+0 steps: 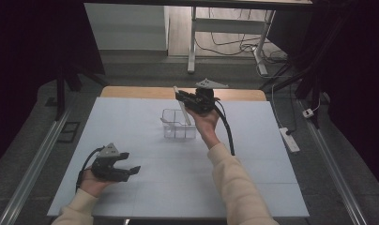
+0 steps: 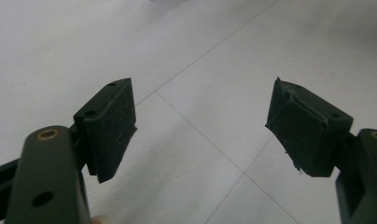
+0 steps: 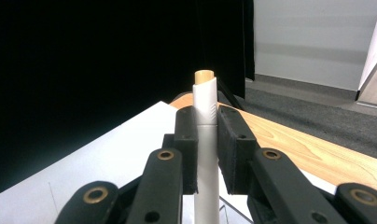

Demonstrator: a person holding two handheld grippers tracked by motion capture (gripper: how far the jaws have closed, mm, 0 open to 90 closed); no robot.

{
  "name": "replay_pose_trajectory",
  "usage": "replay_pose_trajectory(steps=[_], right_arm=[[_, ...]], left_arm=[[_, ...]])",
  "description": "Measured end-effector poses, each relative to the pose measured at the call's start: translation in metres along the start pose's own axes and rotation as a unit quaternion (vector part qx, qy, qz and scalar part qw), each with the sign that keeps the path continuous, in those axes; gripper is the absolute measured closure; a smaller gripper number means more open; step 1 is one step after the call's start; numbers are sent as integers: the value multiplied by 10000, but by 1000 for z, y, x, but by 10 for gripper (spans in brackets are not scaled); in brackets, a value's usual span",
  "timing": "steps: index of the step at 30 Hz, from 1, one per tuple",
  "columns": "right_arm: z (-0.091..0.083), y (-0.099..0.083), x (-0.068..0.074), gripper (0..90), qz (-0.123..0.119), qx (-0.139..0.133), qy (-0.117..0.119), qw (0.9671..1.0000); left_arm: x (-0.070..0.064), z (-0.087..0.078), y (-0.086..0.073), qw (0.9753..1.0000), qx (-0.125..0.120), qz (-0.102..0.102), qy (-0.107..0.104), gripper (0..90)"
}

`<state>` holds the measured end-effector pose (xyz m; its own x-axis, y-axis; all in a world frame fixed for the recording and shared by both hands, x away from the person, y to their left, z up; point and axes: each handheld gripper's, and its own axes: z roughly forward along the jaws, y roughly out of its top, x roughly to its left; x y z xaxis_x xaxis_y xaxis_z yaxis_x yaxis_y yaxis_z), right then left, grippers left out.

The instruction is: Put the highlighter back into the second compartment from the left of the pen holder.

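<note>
A clear plastic box stands at the middle of the white mat. A white tube with a tan tip slants from my right gripper down into the box. That gripper hovers just above and behind the box, shut on the tube, and in the right gripper view both pads press the tube. My left gripper is held low over the mat at the front left, far from the box. Its jaws are spread wide over bare mat.
A wooden table edge shows beyond the mat's far side. On the floor lie a power strip at the right and a metal rail at the left. White desk legs and cables stand farther back.
</note>
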<state>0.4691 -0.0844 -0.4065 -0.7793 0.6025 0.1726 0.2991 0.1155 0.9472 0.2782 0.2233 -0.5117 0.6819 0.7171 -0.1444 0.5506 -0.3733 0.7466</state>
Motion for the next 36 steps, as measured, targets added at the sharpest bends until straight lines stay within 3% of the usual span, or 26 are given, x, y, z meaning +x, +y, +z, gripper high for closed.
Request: replay_pose_trajectory(steps=[12, 27, 36], right_arm=[[6, 1, -5, 779, -9, -81, -49, 10000], [32, 3, -6, 778, -68, -122, -86, 9999], [35, 1, -3, 767, -142, -89, -146, 9998]], left_arm=[[0, 0, 0, 10000, 4, 2, 9, 238], [2, -1, 0, 10000, -29, -30, -33, 239], [3, -2, -1, 10000, -27, -35, -47, 239]])
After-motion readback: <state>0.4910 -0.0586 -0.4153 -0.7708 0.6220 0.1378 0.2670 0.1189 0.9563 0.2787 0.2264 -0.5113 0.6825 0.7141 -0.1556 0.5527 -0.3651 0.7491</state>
